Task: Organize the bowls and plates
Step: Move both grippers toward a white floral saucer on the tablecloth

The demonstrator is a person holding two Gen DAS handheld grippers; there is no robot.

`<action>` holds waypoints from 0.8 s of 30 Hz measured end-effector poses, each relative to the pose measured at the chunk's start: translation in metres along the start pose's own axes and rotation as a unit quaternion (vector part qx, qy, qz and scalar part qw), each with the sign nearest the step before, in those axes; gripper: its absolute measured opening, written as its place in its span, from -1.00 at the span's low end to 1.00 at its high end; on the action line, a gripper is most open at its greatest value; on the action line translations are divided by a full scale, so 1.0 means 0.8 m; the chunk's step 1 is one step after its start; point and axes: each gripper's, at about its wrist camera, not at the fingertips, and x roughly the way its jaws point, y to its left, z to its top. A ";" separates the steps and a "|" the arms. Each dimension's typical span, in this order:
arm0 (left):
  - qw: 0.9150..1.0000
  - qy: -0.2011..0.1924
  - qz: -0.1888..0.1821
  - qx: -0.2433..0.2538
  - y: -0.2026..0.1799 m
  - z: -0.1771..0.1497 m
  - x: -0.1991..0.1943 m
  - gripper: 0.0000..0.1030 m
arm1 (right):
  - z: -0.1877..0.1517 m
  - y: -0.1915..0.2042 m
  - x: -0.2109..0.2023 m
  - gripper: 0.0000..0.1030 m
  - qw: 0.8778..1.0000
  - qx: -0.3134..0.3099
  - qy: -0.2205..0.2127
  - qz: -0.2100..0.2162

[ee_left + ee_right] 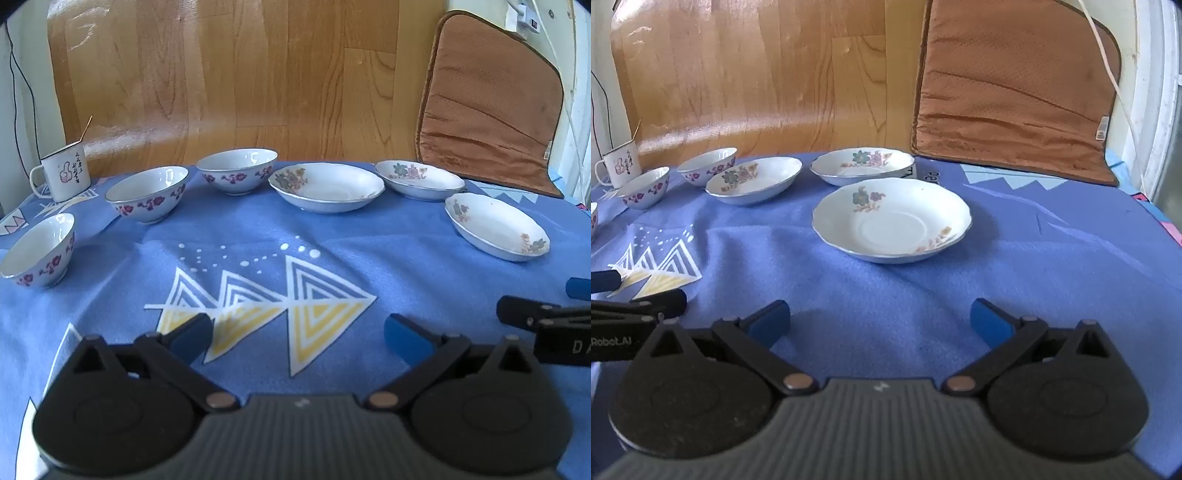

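Observation:
Three white bowls with purple flowers stand on the blue cloth: left [38, 251], middle [147, 194], back [237, 170]. Three white flowered plates lie to their right: centre [327, 187], back right [419, 179], near right [496, 226]. In the right wrist view the near plate [892, 220] lies ahead, with the other two plates [753, 180] [862, 165] behind. My left gripper [298, 338] is open and empty above the cloth, short of the dishes. My right gripper [880, 321] is open and empty, short of the near plate.
A white enamel mug [64, 173] stands at the back left. A brown cushion [487, 103] leans at the back right against the wall. A wooden board [240, 74] stands behind the table. The right gripper's side shows at the right of the left wrist view [546, 317].

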 end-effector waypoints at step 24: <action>1.000 0.004 -0.009 0.015 -0.006 0.001 0.000 1.00 | -0.005 -0.022 -0.017 1.00 0.998 0.057 -0.040 -0.006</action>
